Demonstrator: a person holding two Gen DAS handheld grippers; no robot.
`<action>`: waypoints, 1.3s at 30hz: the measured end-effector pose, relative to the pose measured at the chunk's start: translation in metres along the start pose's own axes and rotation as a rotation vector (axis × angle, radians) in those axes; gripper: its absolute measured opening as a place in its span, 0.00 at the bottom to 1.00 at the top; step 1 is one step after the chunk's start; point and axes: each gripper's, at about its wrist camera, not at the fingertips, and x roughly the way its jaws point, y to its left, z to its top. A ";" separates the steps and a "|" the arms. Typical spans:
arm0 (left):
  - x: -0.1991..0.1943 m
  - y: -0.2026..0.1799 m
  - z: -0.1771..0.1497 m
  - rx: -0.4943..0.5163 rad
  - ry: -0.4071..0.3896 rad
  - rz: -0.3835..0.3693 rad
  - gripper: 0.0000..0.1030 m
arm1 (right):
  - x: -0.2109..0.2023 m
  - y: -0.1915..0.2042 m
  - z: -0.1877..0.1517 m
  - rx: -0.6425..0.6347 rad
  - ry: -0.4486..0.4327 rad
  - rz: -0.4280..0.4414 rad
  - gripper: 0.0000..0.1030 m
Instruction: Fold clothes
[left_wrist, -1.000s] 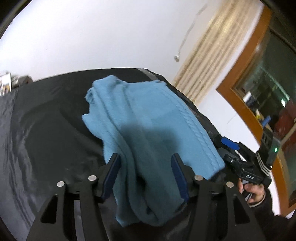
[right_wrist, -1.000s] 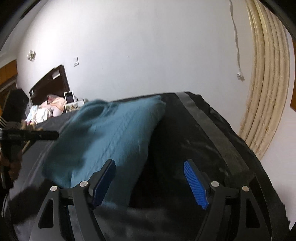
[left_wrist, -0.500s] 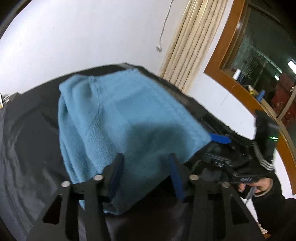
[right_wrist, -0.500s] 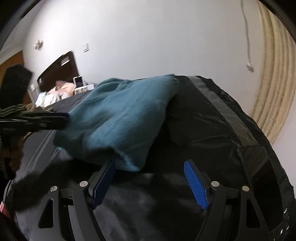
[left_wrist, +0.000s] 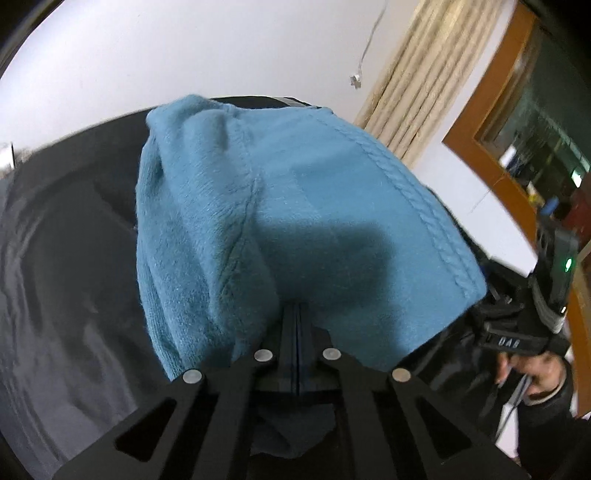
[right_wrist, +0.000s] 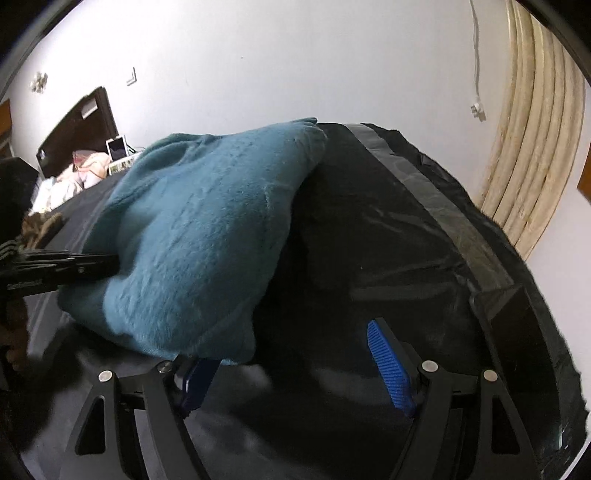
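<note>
Left hand-held gripper (left_wrist: 297, 314) has just snapped its jaws together since a second ago, clenched on the near edge of the folded teal fleece garment (left_wrist: 295, 206). The garment lies on the black sheet-covered worktop (right_wrist: 388, 229). Right hand-held gripper (right_wrist: 295, 363) stands released beside its corner.

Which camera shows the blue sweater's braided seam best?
The left wrist view: the blue sweater fills it, its braided seam sharp. The right wrist view shows the sweater side-on, with no seam visible.
</note>
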 end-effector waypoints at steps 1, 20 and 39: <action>0.000 -0.002 0.000 0.011 -0.001 0.011 0.03 | 0.002 -0.003 0.002 -0.001 0.000 -0.007 0.76; -0.014 0.013 -0.006 -0.071 -0.012 -0.081 0.03 | -0.036 0.000 0.018 -0.126 -0.055 -0.023 0.79; -0.012 -0.005 -0.003 0.046 0.016 -0.094 0.26 | 0.008 0.028 0.016 -0.176 0.015 -0.102 0.79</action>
